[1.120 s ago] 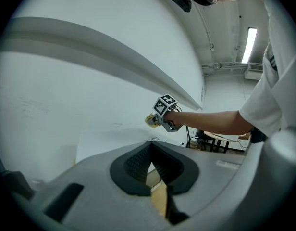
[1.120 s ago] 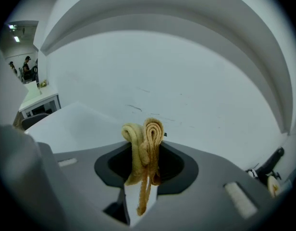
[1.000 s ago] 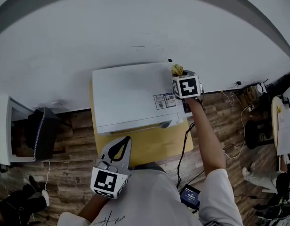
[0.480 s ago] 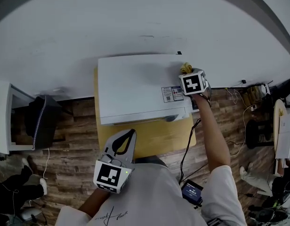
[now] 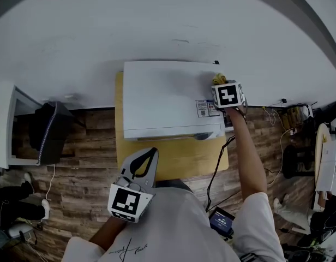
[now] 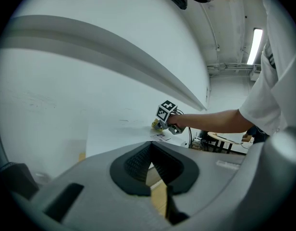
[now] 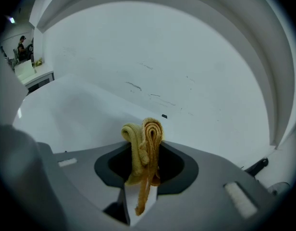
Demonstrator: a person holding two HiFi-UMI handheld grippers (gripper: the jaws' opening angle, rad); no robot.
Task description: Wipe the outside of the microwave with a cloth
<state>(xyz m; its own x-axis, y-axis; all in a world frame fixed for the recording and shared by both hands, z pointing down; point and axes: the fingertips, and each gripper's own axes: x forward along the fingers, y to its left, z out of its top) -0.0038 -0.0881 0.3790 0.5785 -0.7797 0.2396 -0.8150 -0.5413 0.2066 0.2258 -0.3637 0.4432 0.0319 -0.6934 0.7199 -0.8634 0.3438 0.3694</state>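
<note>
Nearest the body: left gripper held low over the front edge of the table. Its own view shows the jaws drawn together, only a thin slit between the pads and nothing in it. It is idle, well apart from the work.

Next out: microwave, a white box on the yellow table, its door side toward the person. A printed label sits on the top near the right edge. A black cable hangs down off the table's right side.

Farther: right gripper, arm stretched out, at the rear right corner of the microwave's top. Its jaws are clamped on the cloth, a yellow rag bunched into folded loops that stand above the pads, with one thin tail hanging below them. From the head view the cloth appears to rest on the top by that corner. Contact cannot be confirmed from the right gripper view.

Farthest: plain white wall, close behind the microwave.

Handling judgement:
- The cloth looks soft, light and limp and will bend under pressure, so little of it meets the surface while bunched.
- The grip on the folded middle looks secure; the loose tail may drag.
- The microwave looks rigid, smooth and heavy enough to sit firm under a light wipe.
- Front and sides are probably not yet wiped.
</note>
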